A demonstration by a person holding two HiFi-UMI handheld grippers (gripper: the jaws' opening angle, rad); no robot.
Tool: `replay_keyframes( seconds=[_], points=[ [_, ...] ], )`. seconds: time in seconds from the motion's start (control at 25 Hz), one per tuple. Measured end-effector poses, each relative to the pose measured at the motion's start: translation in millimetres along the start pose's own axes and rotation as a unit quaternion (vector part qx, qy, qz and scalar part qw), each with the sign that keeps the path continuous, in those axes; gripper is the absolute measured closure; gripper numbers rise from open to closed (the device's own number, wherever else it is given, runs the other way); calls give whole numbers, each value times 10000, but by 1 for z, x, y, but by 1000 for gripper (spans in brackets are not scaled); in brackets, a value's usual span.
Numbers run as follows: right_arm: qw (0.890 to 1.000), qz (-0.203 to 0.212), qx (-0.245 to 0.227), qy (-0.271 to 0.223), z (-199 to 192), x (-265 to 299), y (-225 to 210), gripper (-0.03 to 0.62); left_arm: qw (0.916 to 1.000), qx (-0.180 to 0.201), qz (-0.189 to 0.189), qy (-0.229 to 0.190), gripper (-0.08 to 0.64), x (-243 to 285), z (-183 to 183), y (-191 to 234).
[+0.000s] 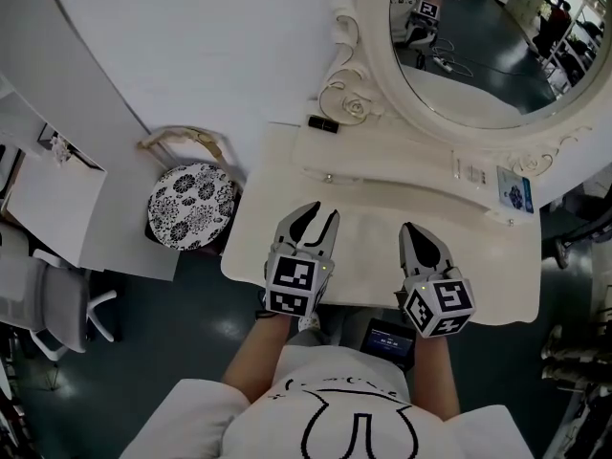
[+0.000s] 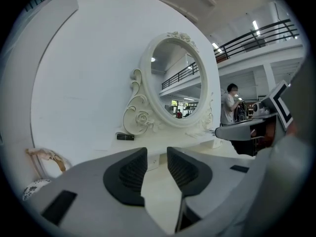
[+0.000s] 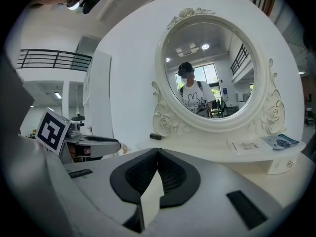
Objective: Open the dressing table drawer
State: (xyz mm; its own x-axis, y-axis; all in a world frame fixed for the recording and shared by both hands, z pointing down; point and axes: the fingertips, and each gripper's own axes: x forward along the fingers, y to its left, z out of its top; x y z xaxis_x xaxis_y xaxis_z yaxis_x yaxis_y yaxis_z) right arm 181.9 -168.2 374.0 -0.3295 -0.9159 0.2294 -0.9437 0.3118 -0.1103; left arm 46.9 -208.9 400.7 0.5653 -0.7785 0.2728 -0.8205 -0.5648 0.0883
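Nearest, at 6 o'clock in the head view, is the person's white T-shirt [image 1: 287,419] with a black line drawing. Both forearms reach up from it. Just past the shirt, at 5 o'clock, a dark device with a lit screen [image 1: 387,338] sits below the front edge of the cream dressing table [image 1: 373,247].

The left gripper [image 1: 323,210] hangs over the tabletop at about 11 o'clock from the table's front edge. Its jaws are released, with a clear gap between the ribbed pads and only bare tabletop showing through it. The right gripper [image 1: 411,228] is beside it at 1 o'clock. Its jaws are clenched tip to tip with nothing in them.

At 9 o'clock from the left gripper, off the table's left end, stands a round stool [image 1: 191,206] with a black-and-white floral seat.

Beyond the grippers, at 12 o'clock, a raised shelf [image 1: 402,165] crosses the table. Under its ends sit the left small drawer [image 1: 328,176] and the right small drawer [image 1: 508,220], each with a knob. Both look closed, and both grippers are well short of them.

On the shelf lie a blue-printed leaflet [image 1: 514,191] at 2 o'clock and a small black stick [image 1: 323,123] at 11 o'clock. Farthest back is the oval mirror [image 1: 478,46] in its carved frame.
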Motion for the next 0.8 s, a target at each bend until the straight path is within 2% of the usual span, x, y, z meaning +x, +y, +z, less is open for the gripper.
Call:
replay_keyframes(
  seconds=[0.44, 0.8],
  points=[
    [9996, 242, -3, 137, -15, 37, -27, 568, 9991, -115, 312, 244, 437, 39, -23, 17],
    [9989, 262, 122, 363, -35, 67, -44, 568, 9974, -173, 364, 604, 437, 69, -49, 32]
  ],
)
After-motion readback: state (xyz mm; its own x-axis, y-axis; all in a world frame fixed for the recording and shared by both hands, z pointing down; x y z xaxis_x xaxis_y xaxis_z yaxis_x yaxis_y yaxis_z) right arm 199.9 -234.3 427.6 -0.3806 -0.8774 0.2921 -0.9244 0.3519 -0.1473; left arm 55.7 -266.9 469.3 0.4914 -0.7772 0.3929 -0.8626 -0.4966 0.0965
